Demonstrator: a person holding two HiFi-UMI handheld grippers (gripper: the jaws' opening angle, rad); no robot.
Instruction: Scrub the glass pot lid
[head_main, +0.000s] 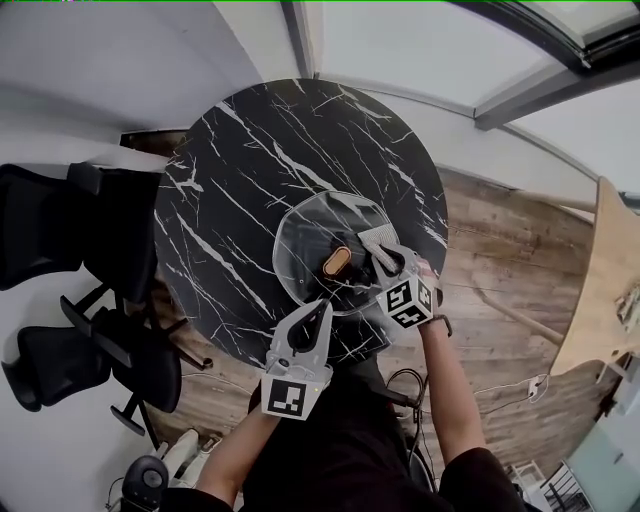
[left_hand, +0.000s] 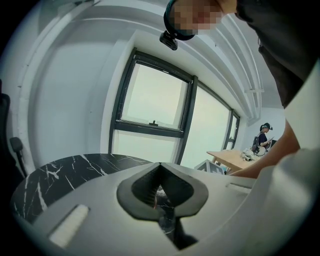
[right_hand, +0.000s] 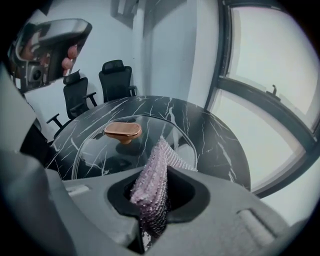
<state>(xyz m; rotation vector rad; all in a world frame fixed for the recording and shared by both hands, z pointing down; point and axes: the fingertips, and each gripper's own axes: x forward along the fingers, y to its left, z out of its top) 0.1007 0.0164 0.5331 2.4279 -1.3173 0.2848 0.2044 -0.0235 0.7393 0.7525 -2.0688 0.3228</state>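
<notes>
The glass pot lid (head_main: 305, 240) lies flat on the round black marble table (head_main: 230, 170), its copper handle (head_main: 338, 262) in the middle. My left gripper (head_main: 318, 312) is at the lid's near edge, shut on its rim; in the left gripper view (left_hand: 161, 192) a sliver of glass shows between the pads. My right gripper (head_main: 383, 258) is over the lid's right side, shut on a lilac mesh scrub cloth (head_main: 375, 240). The right gripper view shows the cloth (right_hand: 152, 180) sticking out of the jaws (right_hand: 156, 197) towards the lid (right_hand: 95, 150) and handle (right_hand: 122, 130).
Black office chairs (head_main: 60, 235) (head_main: 70, 360) stand left of the table. A wooden table (head_main: 600, 270) is at the far right, and a cable (head_main: 500, 385) lies on the wooden floor. A person (left_hand: 263, 136) stands at a distant desk.
</notes>
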